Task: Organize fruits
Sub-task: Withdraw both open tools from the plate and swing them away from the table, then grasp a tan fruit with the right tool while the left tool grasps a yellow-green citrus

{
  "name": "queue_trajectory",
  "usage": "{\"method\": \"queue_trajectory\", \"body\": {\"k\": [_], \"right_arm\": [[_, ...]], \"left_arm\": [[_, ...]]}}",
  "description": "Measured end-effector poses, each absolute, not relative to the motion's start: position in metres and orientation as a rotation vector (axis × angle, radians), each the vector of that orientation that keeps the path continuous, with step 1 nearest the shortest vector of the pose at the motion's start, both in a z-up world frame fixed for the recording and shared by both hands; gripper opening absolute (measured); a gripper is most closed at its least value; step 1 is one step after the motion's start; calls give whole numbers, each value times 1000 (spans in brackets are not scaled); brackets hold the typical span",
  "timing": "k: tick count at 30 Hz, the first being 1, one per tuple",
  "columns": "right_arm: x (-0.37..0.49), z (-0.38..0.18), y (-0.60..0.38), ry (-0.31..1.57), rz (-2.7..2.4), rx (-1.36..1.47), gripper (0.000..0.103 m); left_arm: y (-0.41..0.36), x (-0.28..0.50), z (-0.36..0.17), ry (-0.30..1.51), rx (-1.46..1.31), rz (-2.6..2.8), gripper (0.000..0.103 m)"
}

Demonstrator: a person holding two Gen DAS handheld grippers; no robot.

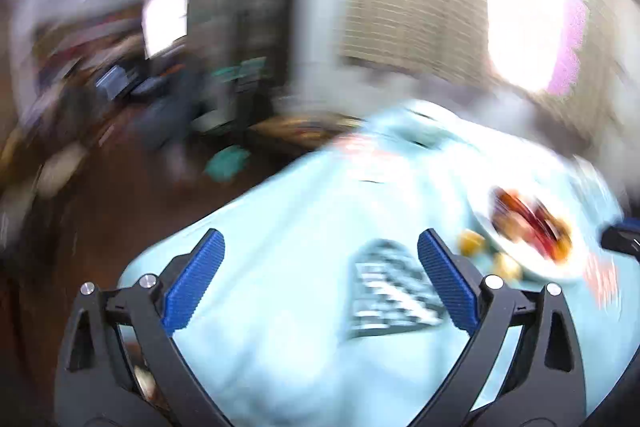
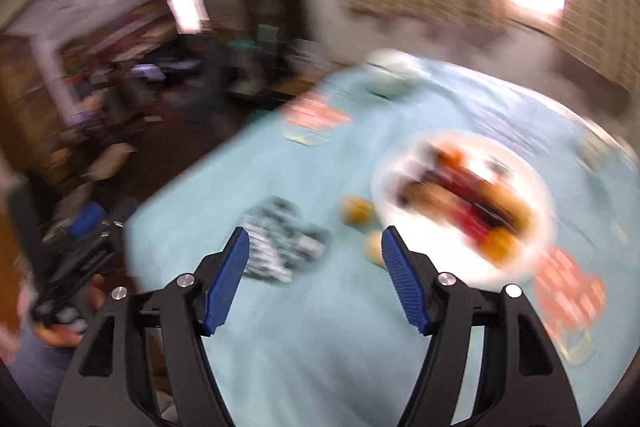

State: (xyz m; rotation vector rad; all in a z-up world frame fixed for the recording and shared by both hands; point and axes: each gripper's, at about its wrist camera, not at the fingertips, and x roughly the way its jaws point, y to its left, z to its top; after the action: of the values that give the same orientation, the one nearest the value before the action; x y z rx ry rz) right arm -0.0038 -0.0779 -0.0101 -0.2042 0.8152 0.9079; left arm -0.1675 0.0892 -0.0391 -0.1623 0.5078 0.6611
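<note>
Both views are blurred. A white plate [image 2: 460, 143] on the light blue tablecloth [image 2: 320, 347] holds several red, orange and dark fruits [image 2: 468, 203]. Two yellow fruits [image 2: 357, 211] [image 2: 374, 245] lie on the cloth just left of the plate. My right gripper [image 2: 315, 231] hovers open in front of them, nothing between its blue pads. In the left wrist view the plate [image 1: 540, 273] and the yellow fruits [image 1: 472, 242] sit at the right. My left gripper [image 1: 320, 235] stands wide open over the cloth, holding nothing.
A black-and-white checkered square [image 2: 280, 247] lies on the cloth near both grippers. A pale bowl [image 2: 390, 73] stands at the far edge. Orange-red patches [image 2: 316, 115] [image 2: 568, 291] mark the cloth. The table's left edge drops to a dark floor with clutter [image 1: 120, 187].
</note>
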Motion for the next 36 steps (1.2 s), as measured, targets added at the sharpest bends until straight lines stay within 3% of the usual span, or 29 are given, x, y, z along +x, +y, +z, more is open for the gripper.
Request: {"method": "queue_trajectory", "body": {"k": [8,11,24,36], "right_arm": [[17,-21,-169,823,585,28,69],[21,-24,-176,824,532,68,69],[31,-51,-116,919,442,56,69],[56,-140,-52,1094,503,-8,69]], "left_arm": [[23,-76,-9,534,-53,302,99],[3,-36,-26,657,59,271,99],[77,12,-56,841,87,123,99],[156,28,-90,956,-37,223,99]]}}
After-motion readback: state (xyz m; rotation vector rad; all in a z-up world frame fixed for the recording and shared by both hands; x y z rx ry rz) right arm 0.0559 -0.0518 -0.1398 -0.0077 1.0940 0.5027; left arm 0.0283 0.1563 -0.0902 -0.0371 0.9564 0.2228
